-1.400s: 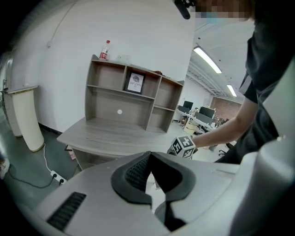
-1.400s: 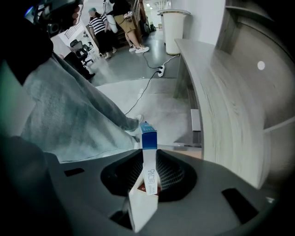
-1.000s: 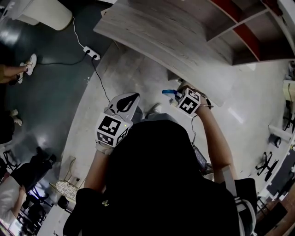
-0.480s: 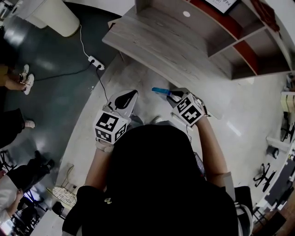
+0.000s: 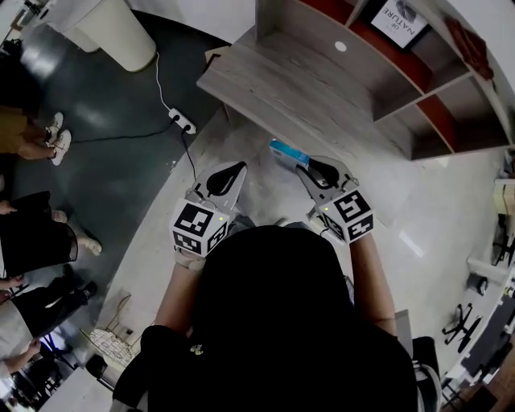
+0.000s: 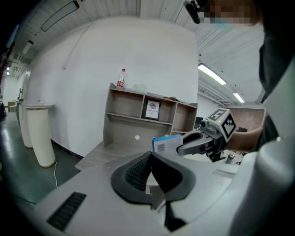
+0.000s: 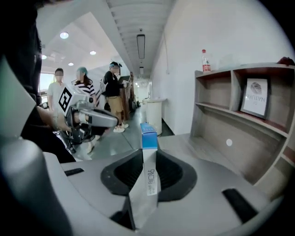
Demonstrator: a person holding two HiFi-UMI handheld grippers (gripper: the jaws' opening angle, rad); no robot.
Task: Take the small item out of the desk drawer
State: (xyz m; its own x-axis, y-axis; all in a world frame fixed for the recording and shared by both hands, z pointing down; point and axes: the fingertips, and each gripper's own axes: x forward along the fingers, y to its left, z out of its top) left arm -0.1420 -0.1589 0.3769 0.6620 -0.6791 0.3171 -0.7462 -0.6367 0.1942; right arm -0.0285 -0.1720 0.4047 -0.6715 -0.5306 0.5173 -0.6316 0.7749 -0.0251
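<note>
A small blue-and-white box [image 5: 287, 152] sits between the jaws of my right gripper [image 5: 304, 167], which is shut on it just in front of the grey wooden desk [image 5: 306, 88]. In the right gripper view the box [image 7: 148, 134] stands edge-on between the pads, blue end away from me. My left gripper [image 5: 235, 170] is beside it to the left, shut with nothing in it. From the left gripper view I see the box [image 6: 166, 143] in the right gripper [image 6: 180, 147]. The drawer is hidden from every view.
A shelf unit [image 5: 418, 72] rises from the back of the desk, with a framed sign [image 5: 400, 19] in it and a bottle [image 6: 120, 78] on top. A white cylinder [image 5: 113, 32], a power strip [image 5: 183, 122] and standing people [image 5: 32, 233] are on the left.
My right gripper has come out from under the desk's front edge with the blue box and now holds it in the open. The left gripper has stayed close by.
</note>
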